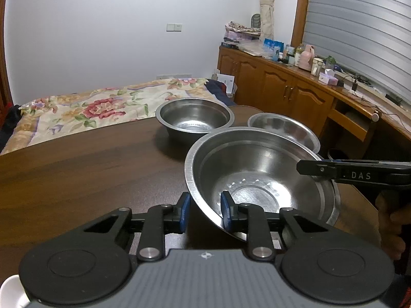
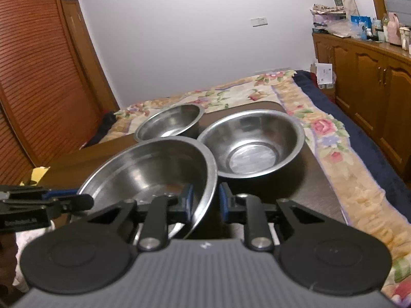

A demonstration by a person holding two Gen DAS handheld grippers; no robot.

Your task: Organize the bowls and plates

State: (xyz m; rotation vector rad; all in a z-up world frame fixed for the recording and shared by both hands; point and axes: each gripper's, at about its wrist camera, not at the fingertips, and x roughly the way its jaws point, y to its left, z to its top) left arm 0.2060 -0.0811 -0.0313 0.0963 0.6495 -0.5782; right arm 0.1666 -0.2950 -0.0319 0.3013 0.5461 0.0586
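Observation:
A large steel bowl (image 1: 257, 174) (image 2: 143, 169) sits nearest on the dark wooden table (image 1: 90, 169). My left gripper (image 1: 205, 209) is shut on its near-left rim, one blue pad inside the bowl and one outside. My right gripper (image 2: 205, 197) is shut on the opposite rim in the same way. In the left wrist view it appears as a black arm (image 1: 303, 167) reaching in from the right. The left gripper (image 2: 84, 201) shows at the left edge of the right wrist view. A deep steel bowl (image 1: 195, 115) (image 2: 169, 123) and another steel bowl (image 1: 282, 128) (image 2: 251, 138) stand just behind.
Beyond the table's far edge lies a bed with a floral cover (image 1: 90, 110) (image 2: 321, 128). Wooden cabinets (image 1: 282, 87) with cluttered tops line the right wall. A louvered wooden door (image 2: 38, 77) stands at the left. A person's hand (image 1: 393, 225) holds the right gripper.

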